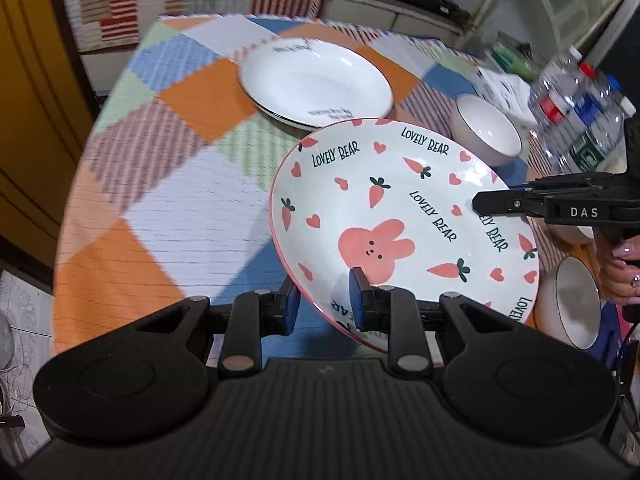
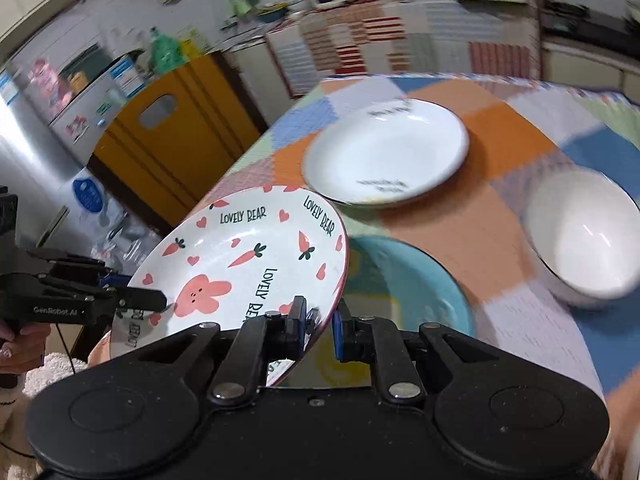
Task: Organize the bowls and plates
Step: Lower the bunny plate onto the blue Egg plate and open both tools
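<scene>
A white plate with pink rabbit, carrots and "LOVELY BEAR" print is held tilted above the table, and shows in the right wrist view too. My left gripper is shut on its near rim. My right gripper is shut on the opposite rim, and shows in the left wrist view. A plain white plate lies on the table beyond, also in the right wrist view. A blue plate lies under the held plate.
The table has a checked cloth. White bowls stand at the right. Plastic bottles stand at the far right. An orange cabinet is beside the table.
</scene>
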{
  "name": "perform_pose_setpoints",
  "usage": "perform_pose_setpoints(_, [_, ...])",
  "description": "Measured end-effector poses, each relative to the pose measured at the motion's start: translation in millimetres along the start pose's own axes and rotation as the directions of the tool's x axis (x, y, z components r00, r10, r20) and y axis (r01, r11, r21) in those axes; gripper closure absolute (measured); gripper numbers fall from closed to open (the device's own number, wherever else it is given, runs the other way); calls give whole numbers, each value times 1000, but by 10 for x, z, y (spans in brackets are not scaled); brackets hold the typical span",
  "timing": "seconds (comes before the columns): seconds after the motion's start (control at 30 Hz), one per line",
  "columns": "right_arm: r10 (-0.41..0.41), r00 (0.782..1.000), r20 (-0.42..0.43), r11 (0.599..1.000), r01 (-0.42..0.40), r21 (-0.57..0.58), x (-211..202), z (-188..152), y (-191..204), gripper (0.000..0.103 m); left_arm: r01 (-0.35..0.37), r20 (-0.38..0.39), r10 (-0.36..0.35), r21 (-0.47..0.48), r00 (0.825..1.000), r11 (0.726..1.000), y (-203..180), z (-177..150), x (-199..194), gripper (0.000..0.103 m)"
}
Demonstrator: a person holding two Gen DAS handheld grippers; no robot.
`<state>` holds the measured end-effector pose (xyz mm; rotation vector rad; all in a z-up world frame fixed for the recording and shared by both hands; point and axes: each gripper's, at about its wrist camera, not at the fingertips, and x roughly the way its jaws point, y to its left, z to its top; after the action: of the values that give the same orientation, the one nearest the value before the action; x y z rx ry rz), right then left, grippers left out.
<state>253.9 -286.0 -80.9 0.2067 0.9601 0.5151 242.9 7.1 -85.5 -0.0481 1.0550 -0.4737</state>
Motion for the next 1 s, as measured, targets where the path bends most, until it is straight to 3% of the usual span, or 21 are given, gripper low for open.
perform_pose_setpoints(0.53, [-57, 997, -47, 996, 60, 71, -54, -327, -406, 85, 21, -112, -17, 36, 994, 999, -286, 54, 455, 78])
perform_pose_setpoints(1.0, [-165, 979, -117, 986, 167, 9, -63, -346, -188, 81, 4, -224, -4, 2, 975, 1000, -296, 91, 592, 76])
